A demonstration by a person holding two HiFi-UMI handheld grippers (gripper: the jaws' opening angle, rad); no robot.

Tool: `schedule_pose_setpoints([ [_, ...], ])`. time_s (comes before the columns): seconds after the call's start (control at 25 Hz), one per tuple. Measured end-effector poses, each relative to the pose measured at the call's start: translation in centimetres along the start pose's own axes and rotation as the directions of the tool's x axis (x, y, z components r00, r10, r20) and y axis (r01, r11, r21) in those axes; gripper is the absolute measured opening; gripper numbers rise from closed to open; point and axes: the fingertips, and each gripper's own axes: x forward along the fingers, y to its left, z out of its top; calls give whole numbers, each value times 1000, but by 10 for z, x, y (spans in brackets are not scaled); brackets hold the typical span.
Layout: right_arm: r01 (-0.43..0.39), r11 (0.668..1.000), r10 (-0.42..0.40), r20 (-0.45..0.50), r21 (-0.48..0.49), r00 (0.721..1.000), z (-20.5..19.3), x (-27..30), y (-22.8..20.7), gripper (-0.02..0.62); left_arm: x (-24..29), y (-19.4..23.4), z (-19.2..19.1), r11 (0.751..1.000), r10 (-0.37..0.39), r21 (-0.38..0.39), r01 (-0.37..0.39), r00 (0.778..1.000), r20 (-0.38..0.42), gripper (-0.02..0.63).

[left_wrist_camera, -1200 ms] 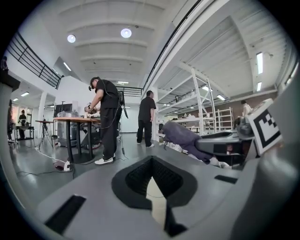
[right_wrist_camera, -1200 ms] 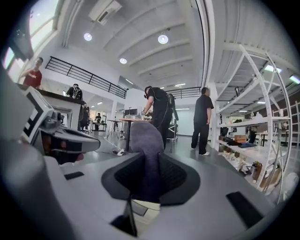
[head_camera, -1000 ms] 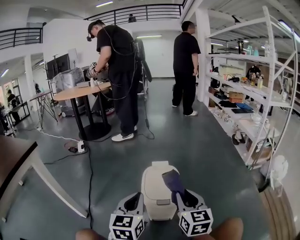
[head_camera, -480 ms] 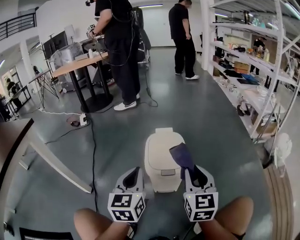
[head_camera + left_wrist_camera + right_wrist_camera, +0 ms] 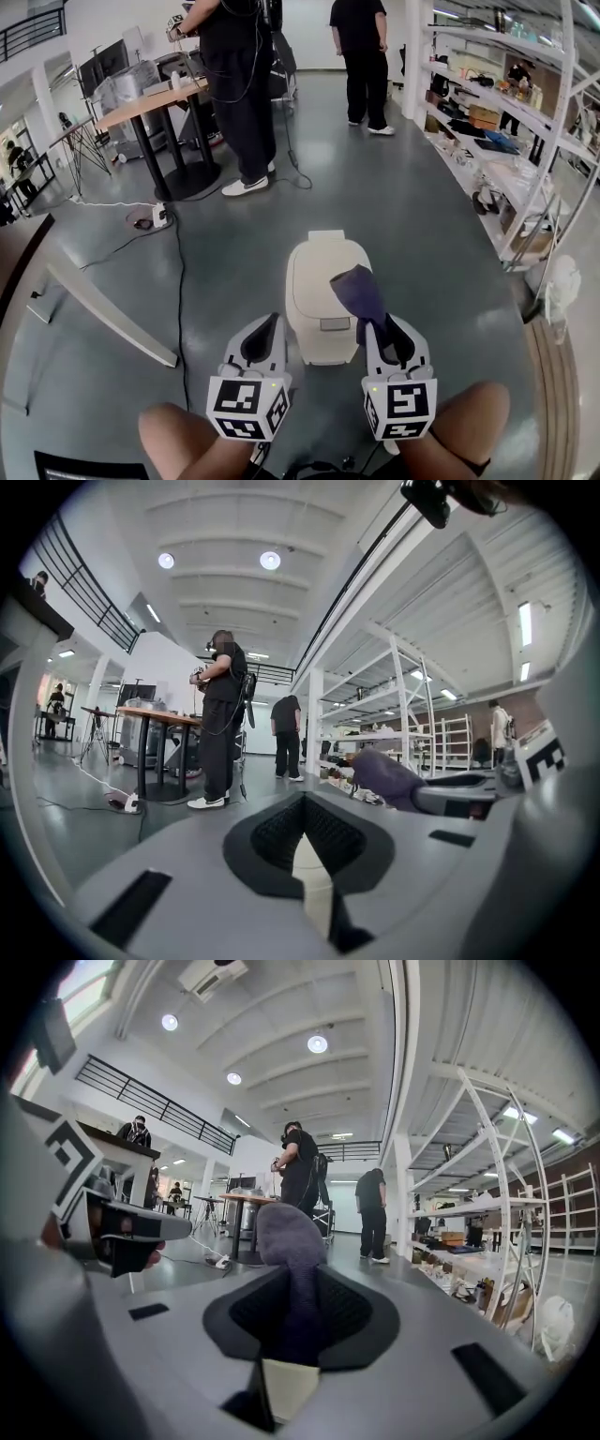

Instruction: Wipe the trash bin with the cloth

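Clamped in the right tool (image 5: 386, 339) at 5 o'clock of the head view: a dark purple cloth (image 5: 356, 291), pinched by its lower part between jaws closed tight on it, upper end standing free above the tips. Plain too in the right gripper view, with the fabric filling the gap between the pads. Held at 7 o'clock, beside it and level with it: the left tool (image 5: 265, 336), jaws closed on each other with nothing between them. Set on the grey floor (image 5: 441, 244) just beyond both tools, toward 12 o'clock from them: the cream trash bin (image 5: 319, 281), upright with lid down. Overlapping the bin's right edge in the head view, the cloth's free end; touching or merely above it, cannot tell. Farther off at 12 o'clock, a person in black (image 5: 234, 84) beside a round desk (image 5: 155, 94), and a second person (image 5: 364, 56) just right of the first; at 2 o'clock, white shelving (image 5: 525, 122) loaded with small items; at 10 o'clock, a cable (image 5: 178, 281) trailing across the floor.
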Motion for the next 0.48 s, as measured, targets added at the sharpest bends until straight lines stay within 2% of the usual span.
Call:
schedule_pose_setpoints([
  [0.32, -9, 1000, 9, 2, 6, 1000, -3, -12, 9, 97, -1, -5, -4, 999, -20, -34, 19, 1000, -16, -2],
  [0.48, -13, 1000, 13, 6, -14, 1000, -2, -16, 12, 97, -4, -11, 2, 999, -29, -25, 29, 1000, -5, -2],
])
